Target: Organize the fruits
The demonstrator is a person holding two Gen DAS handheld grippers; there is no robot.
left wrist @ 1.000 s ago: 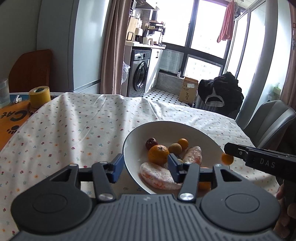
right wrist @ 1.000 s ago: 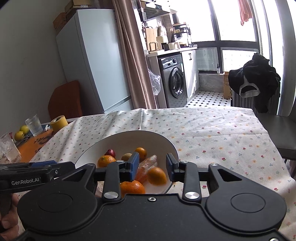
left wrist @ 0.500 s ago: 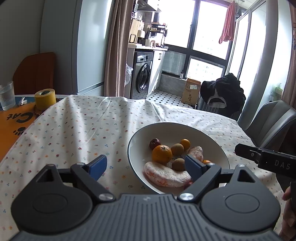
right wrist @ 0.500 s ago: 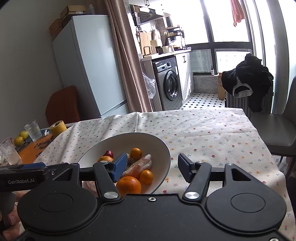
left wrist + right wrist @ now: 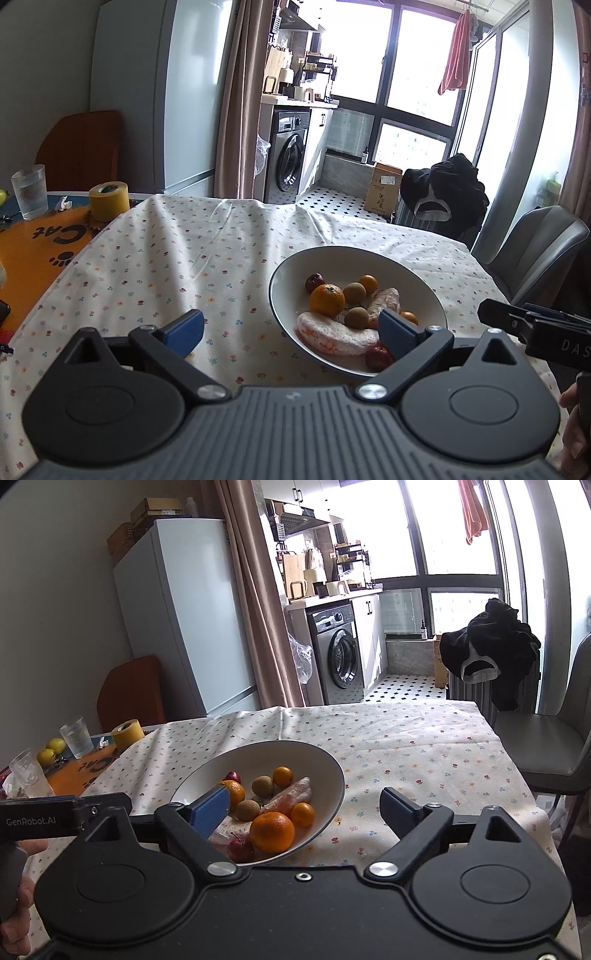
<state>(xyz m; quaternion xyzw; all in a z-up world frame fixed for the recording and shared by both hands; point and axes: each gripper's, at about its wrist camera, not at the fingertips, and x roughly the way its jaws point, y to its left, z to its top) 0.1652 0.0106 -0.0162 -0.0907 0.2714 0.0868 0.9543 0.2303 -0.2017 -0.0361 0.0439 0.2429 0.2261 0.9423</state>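
The fruits lie together in a white bowl (image 5: pixel 284 280) that stands on the worktop, on a flower-print cloth (image 5: pixel 184 258). From the left wrist view the bowl holds a large orange (image 5: pixel 327 300) near its middle, a dark red fruit (image 5: pixel 314 282) just behind it, 2 brown round fruits (image 5: pixel 354 293), a small orange (image 5: pixel 368 283) toward the far side, and 2 peeled pink citrus pieces (image 5: pixel 332 338) along the near side. A second dark red fruit (image 5: pixel 378 360) sits at the near rim, and another small orange (image 5: pixel 409 316) shows just beyond the right fingertip. The right wrist view shows a second large orange (image 5: pixel 272 832) at the near rim beside a small one (image 5: pixel 303 814).

The left tongs (image 5: pixel 291 330) are spread wide and grasp nothing; the left finger is over the cloth, the right finger over the bowl's near part. The right tongs (image 5: pixel 308 812) are likewise spread wide and empty, with the left finger over the bowl and the right finger over bare cloth.

Outward on the worktop's left end lie an orange mat (image 5: pixel 33 251), a roll of yellow tape (image 5: pixel 109 201) and a ribbed glass (image 5: pixel 29 192). 2 yellow-green fruits (image 5: pixel 51 749) rest beside the glass in the right wrist view. A grey chair (image 5: pixel 535 251) stands at the right.
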